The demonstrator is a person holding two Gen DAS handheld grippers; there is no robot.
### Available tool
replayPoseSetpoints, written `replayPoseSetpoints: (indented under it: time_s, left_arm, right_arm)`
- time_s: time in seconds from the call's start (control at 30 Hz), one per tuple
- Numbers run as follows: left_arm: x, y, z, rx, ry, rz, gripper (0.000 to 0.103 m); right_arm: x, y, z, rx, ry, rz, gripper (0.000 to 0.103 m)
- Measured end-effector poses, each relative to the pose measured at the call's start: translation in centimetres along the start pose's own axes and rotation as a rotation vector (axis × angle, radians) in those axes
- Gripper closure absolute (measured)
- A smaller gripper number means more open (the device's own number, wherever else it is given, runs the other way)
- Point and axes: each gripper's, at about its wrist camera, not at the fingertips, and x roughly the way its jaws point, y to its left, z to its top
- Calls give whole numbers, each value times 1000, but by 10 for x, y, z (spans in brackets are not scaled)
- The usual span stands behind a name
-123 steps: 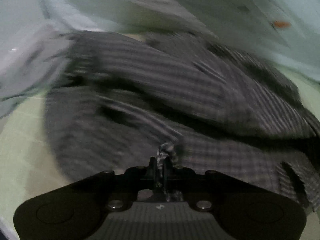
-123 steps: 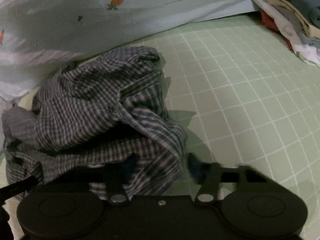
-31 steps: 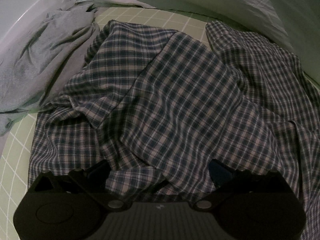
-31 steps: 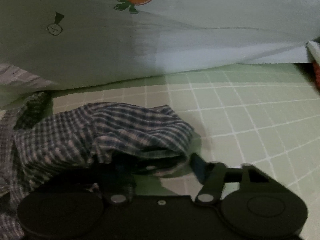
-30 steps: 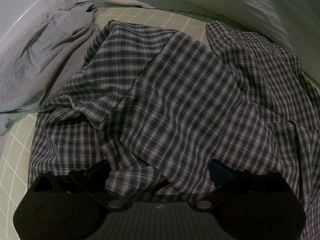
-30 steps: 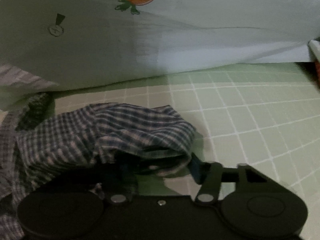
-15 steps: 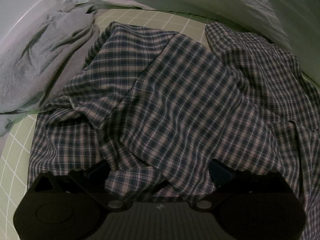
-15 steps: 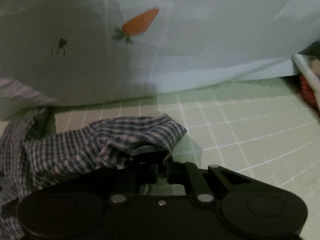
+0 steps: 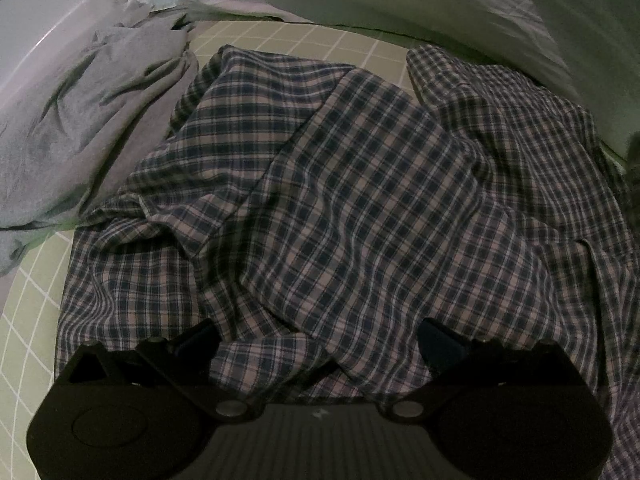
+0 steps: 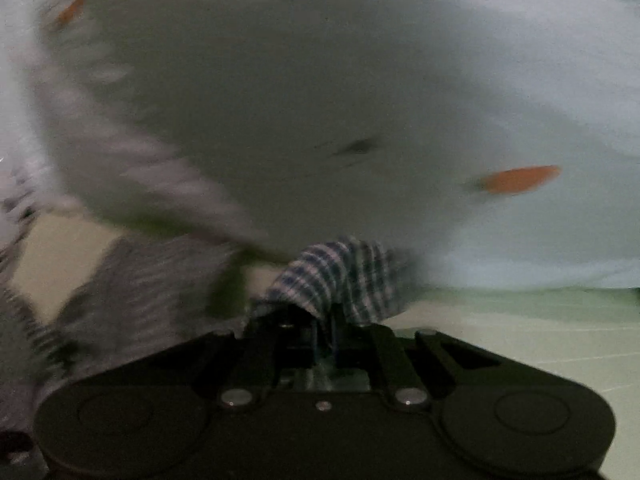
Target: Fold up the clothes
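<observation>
Grey garment (image 9: 80, 120): crumpled heap at the left edge of the green gridded mat (image 9: 28, 300), its hem touching the next item. Plaid shirt (image 9: 360, 200): spread loosely over the middle of the mat, wrinkled, with one panel lapped diagonally over another and a ridge running toward the far edge; not lying in any neat fold. Left tool (image 9: 316, 340): jaws set wide, poised just above the near hem of the plaid shirt, gripping nothing. Pale sheet with carrot print (image 10: 440, 100): bulky backdrop along the far edge of the mat, close behind the shirt. Right tool (image 10: 326, 332): jaws closed narrow on a bunched corner of the plaid shirt, which rises over the fingers; the view is heavily blurred, so how much cloth is pinched cannot be told. Risks, as judged: the pinch looks to hold a bunch rather than a flat edge, so cloth may slip free or carry a twist into the fold; with the near hem unheld, a pull from the right could drag the whole shirt sideways instead of laying it flat; the raised corner could snag the sheet or sweep onto the grey garment.
</observation>
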Motion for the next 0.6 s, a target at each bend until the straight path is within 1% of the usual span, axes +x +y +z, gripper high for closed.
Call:
replayPoseSetpoints:
  time_s: [0.1,0.13,0.2,0.23,0.27,0.3,0.33,0.37,0.4,0.43,0.47,0.53,0.6]
  left_arm:
    - [2,1,1,1,-1,1,0]
    - [2,1,2,1,-1,1,0]
    - [3,1,2,2,-1,1,0]
    - [4,1,3,2,-2,2,0]
    - [5,1,3,2,-2,2,0]
    - [5,2,4,3,-2,2,0]
    - [6,2,4,3,-2,2,0]
    - [6,2,5,3,-3,3,0]
    - [7,2,5,3,-3,3,0]
    - [8,2,5,4,-3,3,0]
    - [8,3,6,4,-3,4,0]
    - [10,0,9,1,-2,7,0]
    - [11,-1,12,1,3,8,0]
  right_arm:
    - [19,31,-15,-39,78,89,96]
    - [20,34,-17,-37,89,107,96]
    - [10,23,-16,-1,78,115,93]
    - [5,18,-15,17,72,119,87]
    - [1,12,-14,35,67,123,77]
    - [-4,7,-14,53,62,127,71]
    - [-9,1,-13,72,56,131,62]
    - [-15,-8,-12,103,43,133,56]
    - [-24,-22,-10,147,21,131,52]
    - [-29,-34,-10,187,5,121,46]
    - [-32,-45,-10,222,-6,103,42]
    - [-34,-65,-12,275,-17,54,41]
    - [-26,-78,-18,270,14,-16,41]
